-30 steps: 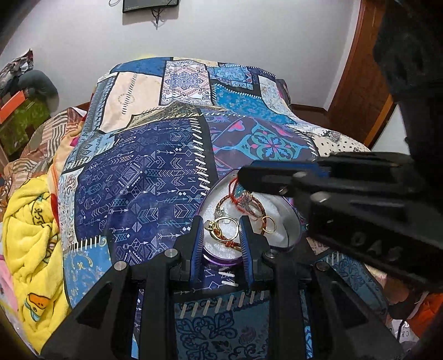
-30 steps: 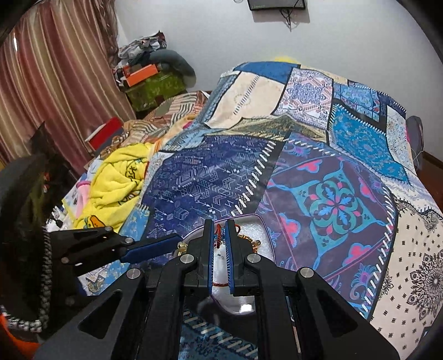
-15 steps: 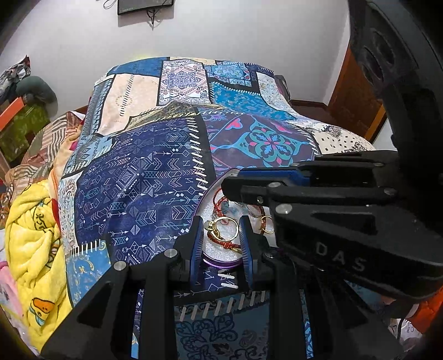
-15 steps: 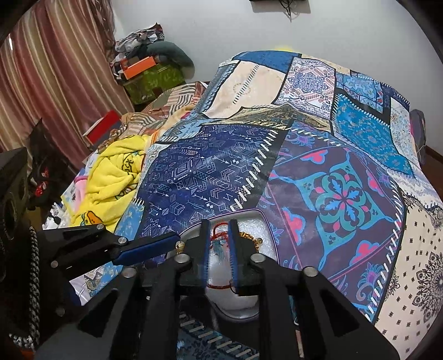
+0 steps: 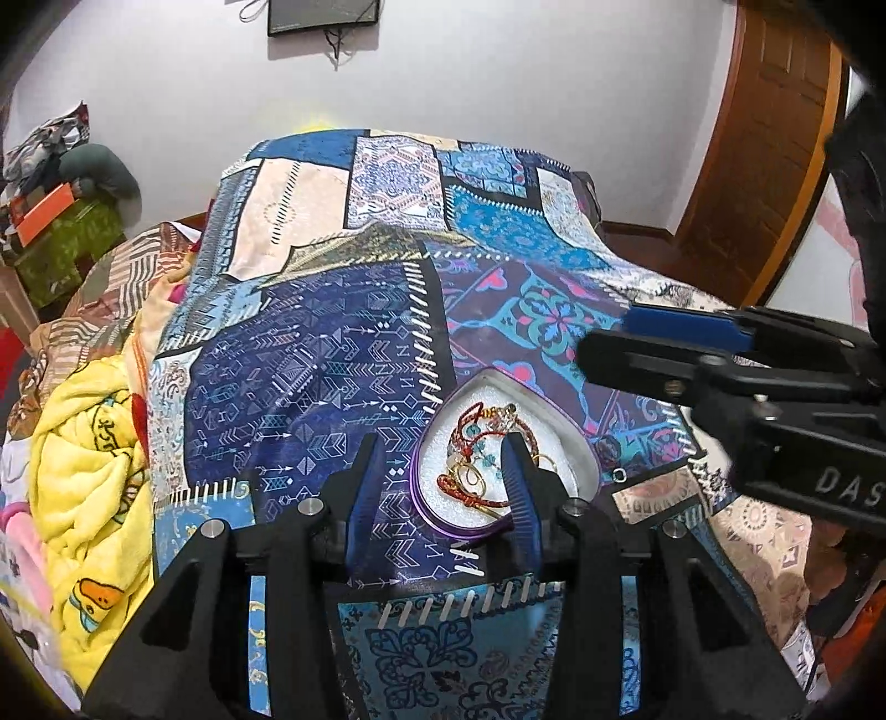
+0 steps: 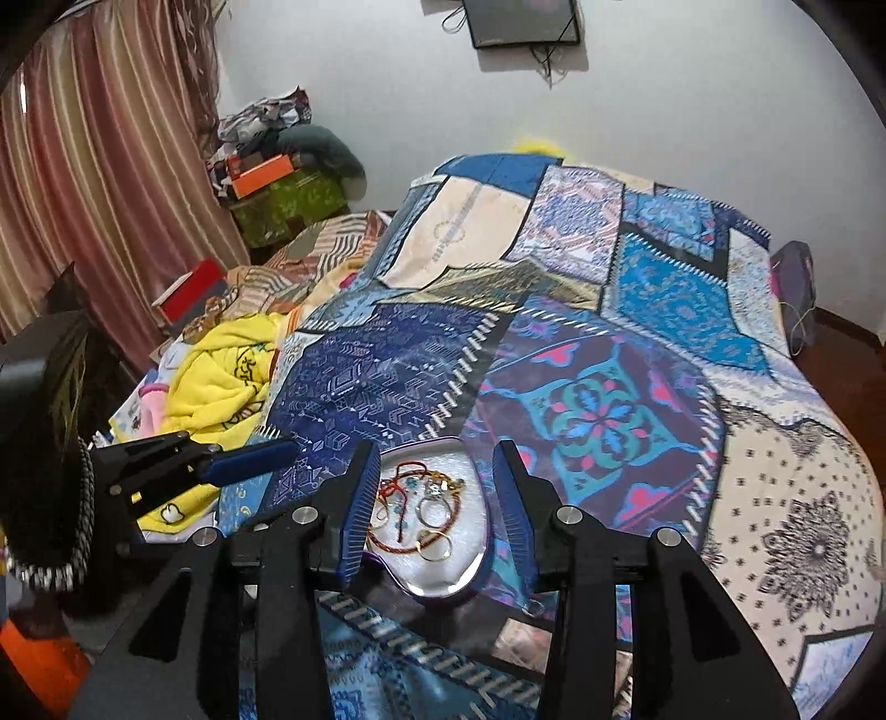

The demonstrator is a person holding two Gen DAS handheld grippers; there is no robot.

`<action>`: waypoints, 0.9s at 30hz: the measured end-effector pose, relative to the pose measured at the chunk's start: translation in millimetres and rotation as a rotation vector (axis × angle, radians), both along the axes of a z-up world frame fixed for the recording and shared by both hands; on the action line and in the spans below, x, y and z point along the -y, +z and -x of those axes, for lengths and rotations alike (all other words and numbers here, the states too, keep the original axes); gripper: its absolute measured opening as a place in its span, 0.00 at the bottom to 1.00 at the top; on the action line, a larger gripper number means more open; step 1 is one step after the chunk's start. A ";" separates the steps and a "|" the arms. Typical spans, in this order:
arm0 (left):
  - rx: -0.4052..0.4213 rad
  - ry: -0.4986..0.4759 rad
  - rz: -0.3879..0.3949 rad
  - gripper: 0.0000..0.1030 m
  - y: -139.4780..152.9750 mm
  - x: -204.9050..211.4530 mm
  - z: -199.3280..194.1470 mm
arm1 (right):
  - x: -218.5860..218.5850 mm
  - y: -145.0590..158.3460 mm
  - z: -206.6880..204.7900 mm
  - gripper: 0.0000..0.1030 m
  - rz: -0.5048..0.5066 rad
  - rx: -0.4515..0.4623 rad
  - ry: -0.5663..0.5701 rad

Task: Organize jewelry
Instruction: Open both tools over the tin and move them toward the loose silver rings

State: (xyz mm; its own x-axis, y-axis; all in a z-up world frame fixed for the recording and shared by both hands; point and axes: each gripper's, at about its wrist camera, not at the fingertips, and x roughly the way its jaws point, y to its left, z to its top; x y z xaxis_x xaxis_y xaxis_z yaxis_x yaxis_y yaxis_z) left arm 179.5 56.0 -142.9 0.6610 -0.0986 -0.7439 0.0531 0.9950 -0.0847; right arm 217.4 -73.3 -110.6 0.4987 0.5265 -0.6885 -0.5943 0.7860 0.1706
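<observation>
While both grippers hang spread wide above the bed, the jewelry sits heaped in its heart-shaped tin.

Seen from the left wrist, the left gripper (image 5: pixel 443 493) has its blue-padded fingers well apart and holds nothing; the purple-rimmed tin (image 5: pixel 576 432) lies on the patchwork bedspread (image 5: pixel 310 354) at the near edge of the bed, with the right finger over its right half. Red cord bracelets (image 5: pixel 470 426) and gold rings (image 5: pixel 470 476) lie tangled on the tin's white lining. The right gripper (image 6: pixel 437 509) is likewise parted and empty, its fingers framing the tin (image 6: pixel 443 576) from either side without touching it. A yellow blanket (image 6: pixel 221 382) is bunched on the left side of the bed, striped curtains (image 6: pixel 99 166) hang far left, and a dark screen (image 6: pixel 520 22) is mounted on the far wall.
</observation>
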 end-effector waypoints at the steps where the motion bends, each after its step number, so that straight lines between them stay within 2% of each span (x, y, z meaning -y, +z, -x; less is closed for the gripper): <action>1: 0.004 0.005 0.001 0.42 2.8 0.0 1.4 | 2.6 0.8 0.5 0.37 0.000 0.005 -0.006; 7: 0.010 0.006 0.035 0.42 14.9 5.6 7.8 | 24.5 10.4 9.5 0.38 -0.005 0.035 -0.044; 15: 0.006 -0.049 0.027 0.42 18.8 34.9 14.8 | 64.3 5.9 15.0 0.38 0.022 0.033 -0.107; 27: -0.111 -0.181 0.094 0.42 -18.8 89.3 5.3 | 111.9 -25.0 16.6 0.38 0.075 -0.053 -0.182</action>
